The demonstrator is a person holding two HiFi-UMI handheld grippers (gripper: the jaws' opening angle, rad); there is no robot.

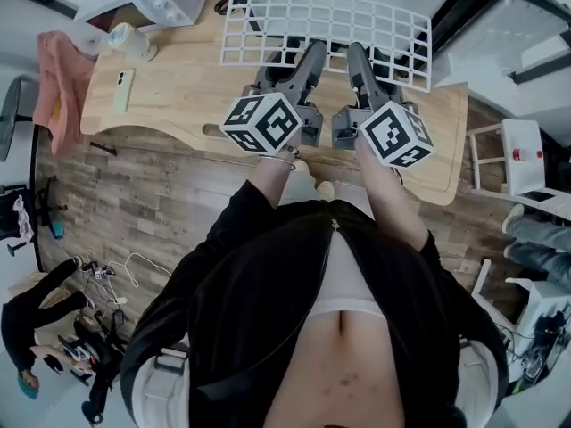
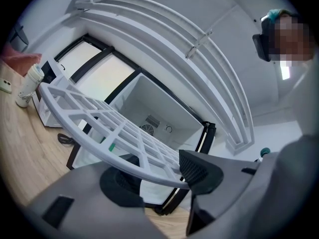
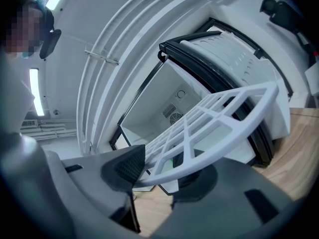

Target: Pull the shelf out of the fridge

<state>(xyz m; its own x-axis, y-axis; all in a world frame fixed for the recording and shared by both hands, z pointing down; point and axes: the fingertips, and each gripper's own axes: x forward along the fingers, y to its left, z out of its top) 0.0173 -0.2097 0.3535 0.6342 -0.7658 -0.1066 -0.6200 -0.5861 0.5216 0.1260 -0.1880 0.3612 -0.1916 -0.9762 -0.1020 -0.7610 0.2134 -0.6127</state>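
Currently held: a white grid shelf [image 1: 326, 27], upper centre of the head view, gripped along its near rim by both tools.
Left gripper [image 1: 312, 50]: clamped on the rim left of its middle; in its own view [image 2: 164, 176] the dark pads pinch the curved rim bar of the shelf [image 2: 99, 123] from above and below.
Right gripper [image 1: 357, 53]: clamped on the same rim just beside the left one; its own view [image 3: 162, 171] shows the rim of the shelf [image 3: 209, 118] squeezed between the pads.
Shelf position: roughly level above the far part of the table, in front of the open fridge [image 2: 164, 108], whose bare white interior fills the middle of both gripper views.
Surface: a pale wooden table [image 1: 178, 96] with rounded corners; at its upper left are a tumbler [image 1: 129, 41] and a phone [image 1: 123, 90], and a pink cloth [image 1: 62, 83] hangs over its left end.
Floor: dark wood planks [image 1: 134, 203], with hangers [image 1: 107, 275] scattered at lower left.
Room: white walls, a white stool [image 1: 513, 163] at the right edge, and curved white rails [image 2: 164, 39] overhead in the gripper views.
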